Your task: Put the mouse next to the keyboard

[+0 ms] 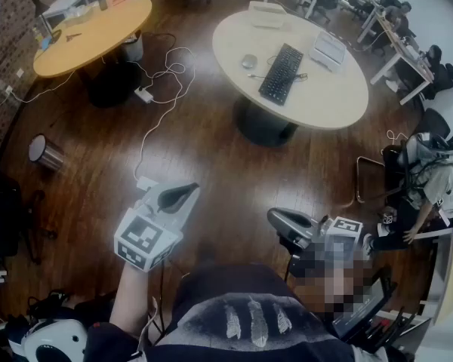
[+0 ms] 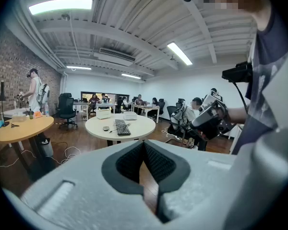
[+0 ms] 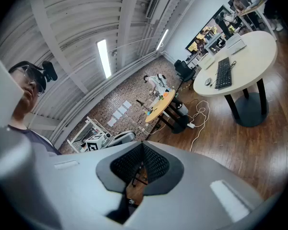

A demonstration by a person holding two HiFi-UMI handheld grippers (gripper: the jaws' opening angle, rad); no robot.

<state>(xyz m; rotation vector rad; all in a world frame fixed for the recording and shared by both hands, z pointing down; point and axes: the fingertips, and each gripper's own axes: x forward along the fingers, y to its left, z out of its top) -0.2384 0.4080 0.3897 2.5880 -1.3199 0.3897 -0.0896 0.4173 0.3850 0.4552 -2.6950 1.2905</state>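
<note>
Open office, dark wood floor (image 1: 211,157), brick wall (image 1: 4,47) at left. Two round benches: one white bench (image 1: 340,89), one orange bench (image 1: 90,36). One mouse (image 1: 248,61) on the white bench, near the one keyboard (image 1: 281,73), on its left, not touching. Left hand-held gripper (image 1: 177,197) and right hand-held gripper (image 1: 281,219) over the floor, well apart from both benches; jaws of each pressed together, nothing between.

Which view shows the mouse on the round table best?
The head view: it looks down on the mouse, showing its grey oval shape on the round table, left of the keyboard and apart from it. The left gripper view and the right gripper view show it only as a small far-off speck beside the keyboard.
</note>
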